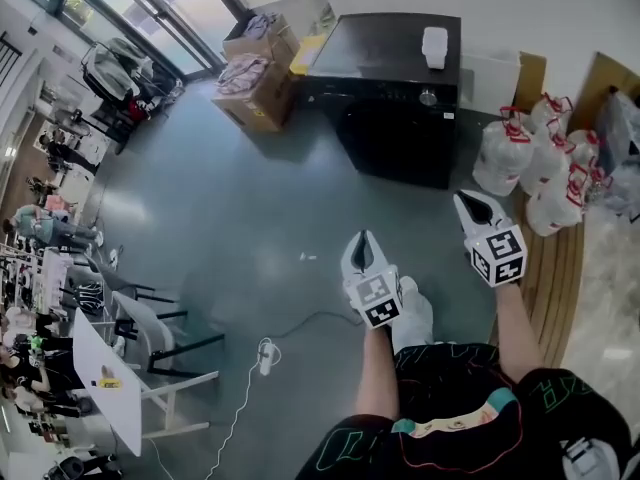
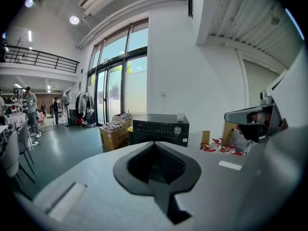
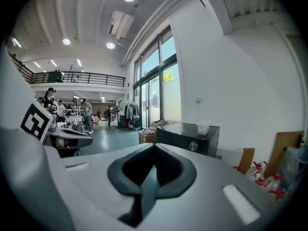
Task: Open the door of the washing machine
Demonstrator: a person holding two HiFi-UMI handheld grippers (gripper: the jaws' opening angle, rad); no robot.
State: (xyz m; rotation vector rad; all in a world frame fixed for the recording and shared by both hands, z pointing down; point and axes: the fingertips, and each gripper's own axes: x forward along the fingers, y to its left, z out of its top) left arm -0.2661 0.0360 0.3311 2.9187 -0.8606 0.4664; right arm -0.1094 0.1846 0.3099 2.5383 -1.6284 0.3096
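Note:
A black washing machine (image 1: 395, 93) stands against the far wall, its door closed, with a white container (image 1: 434, 46) on its top. It also appears straight ahead in the left gripper view, washing machine (image 2: 160, 130), and in the right gripper view, washing machine (image 3: 187, 138). My left gripper (image 1: 362, 240) is shut and empty, well short of the machine's front. My right gripper (image 1: 472, 200) is shut and empty too, a little nearer the machine and off to its right. Both point toward the machine.
Cardboard boxes (image 1: 258, 78) with laundry sit left of the machine. Several tied white bags (image 1: 540, 163) lie on a wooden board to its right. A white cable (image 1: 262, 353) runs over the grey floor. Tables, chairs (image 1: 150, 343) and people fill the left side.

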